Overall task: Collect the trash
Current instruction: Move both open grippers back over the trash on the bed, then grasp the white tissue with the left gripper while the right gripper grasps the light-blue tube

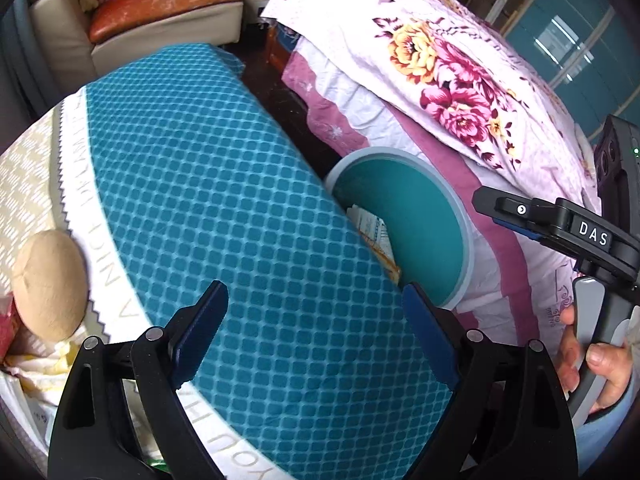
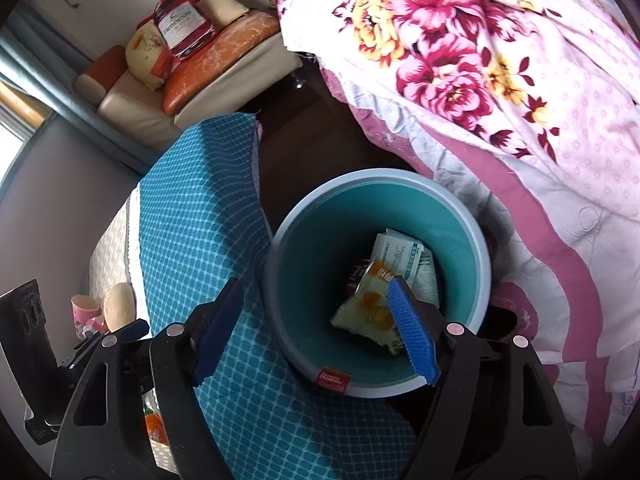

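Right wrist view: the right tool is pointing down over one teal bin, wide and holding nothing. Three wrappers are lying inside. The left tool is hanging wide over the blue cloth.

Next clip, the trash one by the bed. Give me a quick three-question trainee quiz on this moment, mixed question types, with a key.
1. True or false: the bin is empty.
2. The bin stands between the flowered quilt and which of these? A. the sofa B. the blue checked cloth C. a window
3. Fill in: both the left claw and the right claw are ____, with nothing held.

Key
1. False: a yellow snack wrapper and a white packet lie inside.
2. B, the blue checked cloth.
3. Open.
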The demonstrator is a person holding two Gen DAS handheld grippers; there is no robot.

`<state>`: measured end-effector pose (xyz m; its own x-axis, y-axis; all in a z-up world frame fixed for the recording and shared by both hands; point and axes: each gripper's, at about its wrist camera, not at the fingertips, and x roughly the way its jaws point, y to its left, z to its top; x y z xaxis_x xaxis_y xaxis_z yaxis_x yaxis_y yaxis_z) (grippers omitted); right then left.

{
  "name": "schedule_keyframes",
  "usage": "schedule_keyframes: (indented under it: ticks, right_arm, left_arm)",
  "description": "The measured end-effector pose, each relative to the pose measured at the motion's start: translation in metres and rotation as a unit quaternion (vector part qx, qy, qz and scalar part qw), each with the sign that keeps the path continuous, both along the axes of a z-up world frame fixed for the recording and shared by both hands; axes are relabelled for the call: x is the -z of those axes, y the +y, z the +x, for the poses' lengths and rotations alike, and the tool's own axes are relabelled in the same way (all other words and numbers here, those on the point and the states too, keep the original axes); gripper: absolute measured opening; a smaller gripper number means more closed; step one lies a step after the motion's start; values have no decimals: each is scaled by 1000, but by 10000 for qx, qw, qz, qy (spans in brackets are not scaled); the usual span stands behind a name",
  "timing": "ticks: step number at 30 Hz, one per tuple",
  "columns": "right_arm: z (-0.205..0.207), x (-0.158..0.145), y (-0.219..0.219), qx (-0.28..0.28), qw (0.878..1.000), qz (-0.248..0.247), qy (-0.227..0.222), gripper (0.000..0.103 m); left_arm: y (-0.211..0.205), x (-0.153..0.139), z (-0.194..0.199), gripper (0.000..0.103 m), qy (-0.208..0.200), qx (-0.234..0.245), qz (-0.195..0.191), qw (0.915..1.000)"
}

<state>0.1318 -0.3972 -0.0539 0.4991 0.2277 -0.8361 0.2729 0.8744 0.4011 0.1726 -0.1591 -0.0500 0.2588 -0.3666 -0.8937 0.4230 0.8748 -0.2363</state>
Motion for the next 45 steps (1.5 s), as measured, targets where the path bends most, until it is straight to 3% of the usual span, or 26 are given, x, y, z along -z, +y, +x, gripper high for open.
schedule_keyframes:
  ticks: [13,23,31,38,42,44,45]
  right_arm:
    - [5,-23,90,-846,9962,-206,6,74]
    - [7,-29,183,-1829,9819,-479,126,76]
    - [6,-19,240,-2417,9682,-578,268,76]
    - [5,-12,273,-2800,9564,-722,405,76]
    - [4,-12,285,-2923,9520,-816,412,76]
    - [2,-13,293,-3041,9477,-879,401,76]
    - [3,-13,295,-3085,9461,-897,401,76]
  left_arm:
    - [104,-20,-20,89,-262,-548,31,9981]
    - [203,-27,-47,89,-421,-1230,-45,9915]
    - [275,-1,-60,89,-242,-1950,187,9803]
    - [289,24,-60,89,72,-1976,44,9802]
    - [296,26,-56,89,41,-2051,-117,9787]
    - [301,24,-59,77,-17,-2075,-132,9781]
    - [304,24,-60,65,-21,-2086,-110,9779]
